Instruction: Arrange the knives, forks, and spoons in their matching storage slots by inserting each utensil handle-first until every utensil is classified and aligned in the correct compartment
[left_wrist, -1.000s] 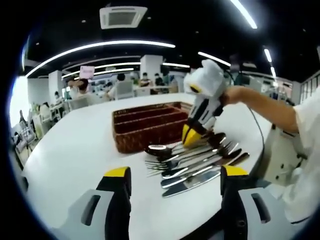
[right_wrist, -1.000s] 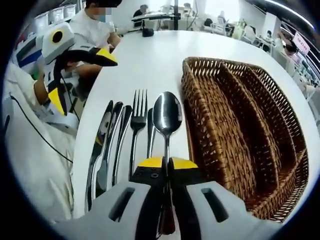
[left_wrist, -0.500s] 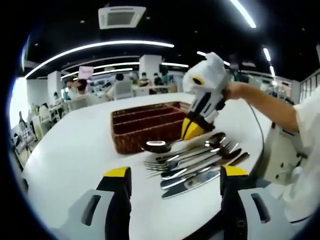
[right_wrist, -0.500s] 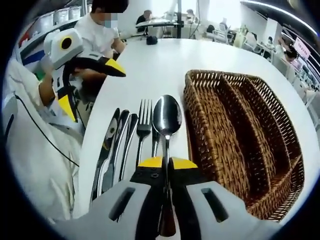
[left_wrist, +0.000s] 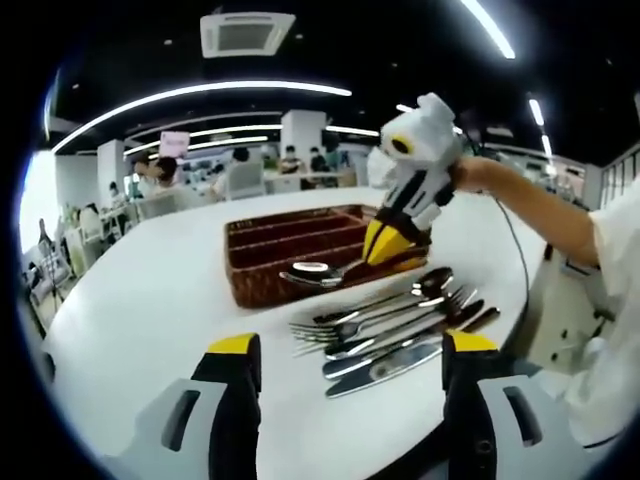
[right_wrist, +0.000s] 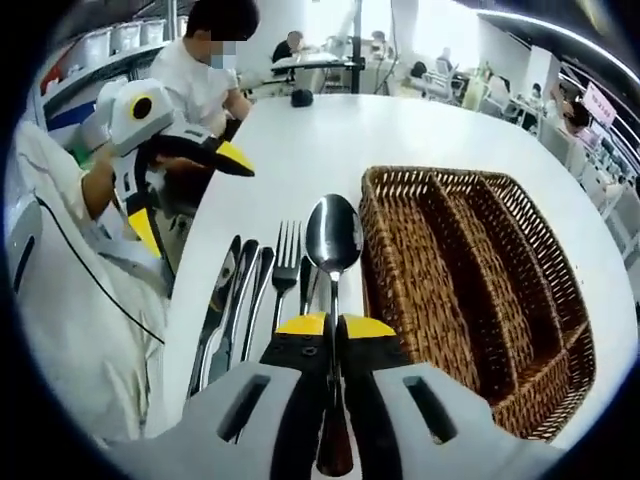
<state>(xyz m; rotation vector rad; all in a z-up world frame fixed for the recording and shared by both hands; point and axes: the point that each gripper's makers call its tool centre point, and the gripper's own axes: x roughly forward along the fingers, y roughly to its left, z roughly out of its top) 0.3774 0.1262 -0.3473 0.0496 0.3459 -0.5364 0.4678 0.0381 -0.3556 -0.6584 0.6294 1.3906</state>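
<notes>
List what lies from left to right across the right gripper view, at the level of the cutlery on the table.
Left gripper → knives → fork → spoon held by the right gripper → wicker basket.

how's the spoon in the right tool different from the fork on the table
The spoon is clamped by its handle in the right tool and held off the white table; the fork lies flat among the other cutlery. The spoon ends in a rounded bowl, the fork in tines. Both are shiny metal and point the same way in the right gripper view.
</notes>
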